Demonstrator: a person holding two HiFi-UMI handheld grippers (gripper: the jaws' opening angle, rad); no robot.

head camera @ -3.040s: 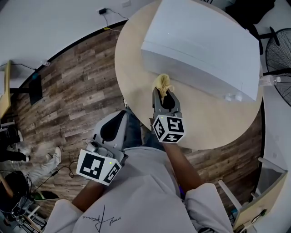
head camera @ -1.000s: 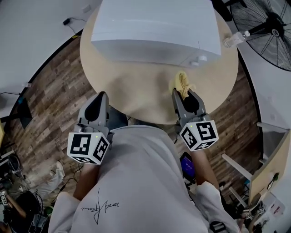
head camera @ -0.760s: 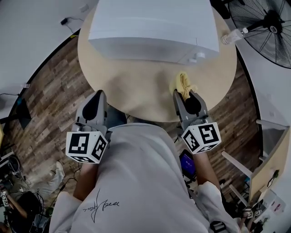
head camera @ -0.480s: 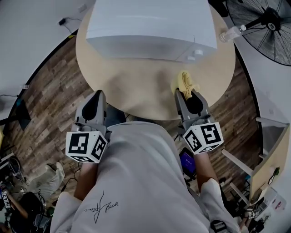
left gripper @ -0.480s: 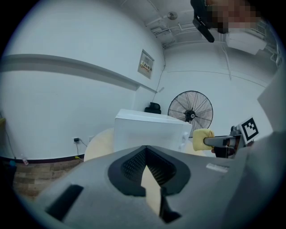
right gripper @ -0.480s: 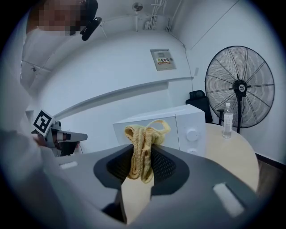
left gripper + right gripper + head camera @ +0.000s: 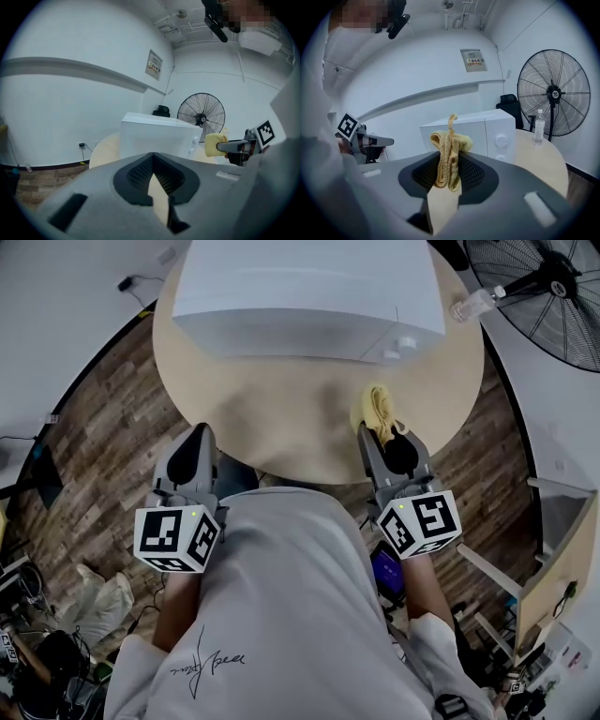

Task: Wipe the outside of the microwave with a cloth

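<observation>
The white microwave (image 7: pixel 309 287) stands on the far half of a round beige table (image 7: pixel 281 418), with its door and two knobs facing me. My right gripper (image 7: pixel 382 427) hovers over the table's near right part. It is shut on a bunched yellow cloth (image 7: pixel 378 407), a short way in front of the knobs. In the right gripper view the cloth (image 7: pixel 449 157) hangs between the jaws of the right gripper (image 7: pixel 450 154), with the microwave (image 7: pixel 487 133) beyond. My left gripper (image 7: pixel 194 435) sits at the table's near left edge. The left gripper (image 7: pixel 153 157) has its jaws together and holds nothing.
A large black standing fan (image 7: pixel 553 296) is off the table's far right. A clear water bottle (image 7: pixel 469 306) stands near that edge. Wood-plank floor surrounds the table. A plug and cable (image 7: pixel 131 285) lie by the wall at the far left.
Since three seconds ago I have come round to the microwave's front, and the cloth has drawn off its surface. Over the last second both grippers have barely moved.
</observation>
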